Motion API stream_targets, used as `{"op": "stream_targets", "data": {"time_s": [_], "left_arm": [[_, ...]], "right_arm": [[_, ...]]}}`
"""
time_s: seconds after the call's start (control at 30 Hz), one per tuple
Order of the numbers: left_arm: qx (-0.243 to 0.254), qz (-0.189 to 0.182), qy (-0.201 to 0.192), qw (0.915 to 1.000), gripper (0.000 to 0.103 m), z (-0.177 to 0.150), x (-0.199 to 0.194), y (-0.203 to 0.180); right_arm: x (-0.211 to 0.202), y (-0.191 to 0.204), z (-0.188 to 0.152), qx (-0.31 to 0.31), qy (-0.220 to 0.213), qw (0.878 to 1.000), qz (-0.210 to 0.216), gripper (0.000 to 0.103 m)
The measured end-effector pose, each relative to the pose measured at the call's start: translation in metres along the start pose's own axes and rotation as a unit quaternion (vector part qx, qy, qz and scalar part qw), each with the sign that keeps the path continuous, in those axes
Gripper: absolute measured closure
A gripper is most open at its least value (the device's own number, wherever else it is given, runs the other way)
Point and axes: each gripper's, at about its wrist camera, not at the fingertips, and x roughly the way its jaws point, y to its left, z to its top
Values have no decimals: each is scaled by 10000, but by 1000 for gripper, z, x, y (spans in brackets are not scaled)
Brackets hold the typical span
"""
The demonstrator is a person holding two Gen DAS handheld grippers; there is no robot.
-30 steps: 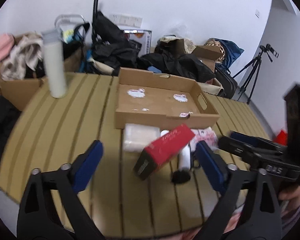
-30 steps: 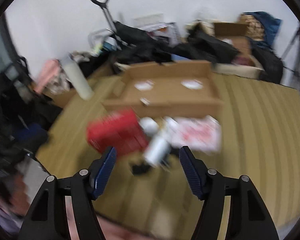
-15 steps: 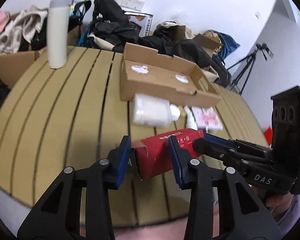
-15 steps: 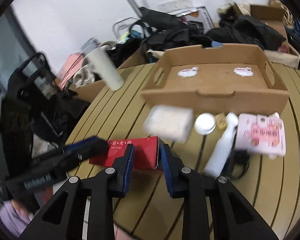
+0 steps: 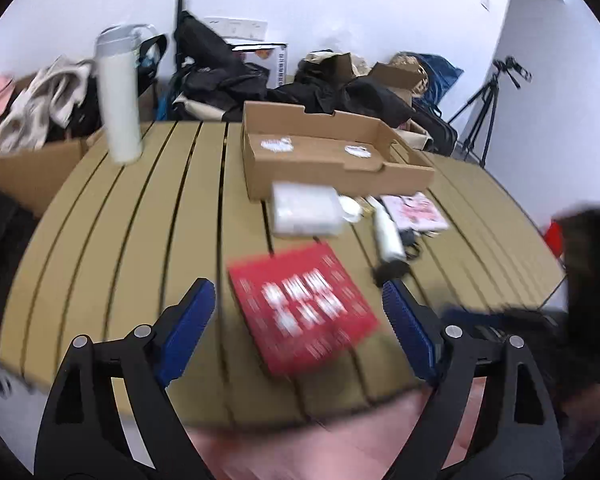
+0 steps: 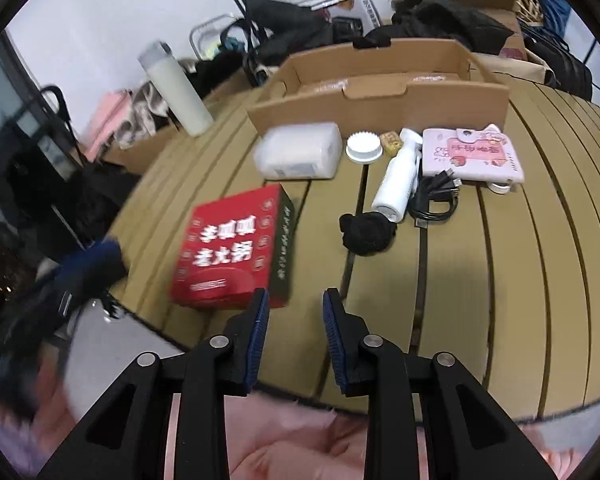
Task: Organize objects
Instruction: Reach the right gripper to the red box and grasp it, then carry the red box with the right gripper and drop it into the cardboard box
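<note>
The left gripper (image 5: 296, 320) has just been opening and stands released, the red box (image 5: 304, 312) lying flat on the slatted table (image 5: 140, 216) between its jaws, untouched. The right gripper (image 6: 292, 320), jaws also just parting and empty, hovers beside the box's near right corner. Judging by this, the box is set down near; packing it into the far cardboard tray (image 6: 380, 96) calls for a fresh grasp.
</note>
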Motion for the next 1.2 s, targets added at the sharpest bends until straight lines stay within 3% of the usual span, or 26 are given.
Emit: {"op": "stream_targets", "data": {"time_s": [0.07,0.1,0.2,0.27,0.4,0.53,0.7,0.77,0.87,0.93,0.97,1.03,1.2], "left_arm": [[119,110,28,9999,22,17,26,10],[66,53,105,9999,26,24,42,17],[-74,-443,725,9964,56,30,91,32],[-274,-599,1137,9913,63,20,111,41],[-919,-975,895,9869,71,-6,90,57],[-1395,-1237,941,9779,71,-39,62,50],[-1210,-981,702,9853,67,-56,41,29],[-1112,-875,706,9874,56,-53,44,28],[-1091,-795,832,9874,56,-52,50,28],[-1094,-804,861,9870,58,-57,53,27],[-1064,-767,898,9873,58,-60,54,25],[-904,-731,911,9890,62,-65,51,18],[-1188,-1131,750,9836,65,-58,28,7]], "right_arm": [[7,10,-6,124,101,9992,369,43],[13,15,-9,187,181,9982,548,41],[36,30,-11,233,379,9964,716,41],[50,33,-7,344,372,9963,699,41],[67,18,6,967,209,9918,812,42],[63,1,26,1077,-54,9924,601,45],[51,0,27,579,-88,9982,-84,45],[51,5,19,347,-46,9989,-317,45],[58,12,11,152,128,9994,-280,45],[61,17,9,4,145,9993,-339,50],[66,17,10,-27,201,9992,-343,59],[64,14,10,29,192,9995,-260,63],[34,5,12,215,75,9993,-285,68]]}}
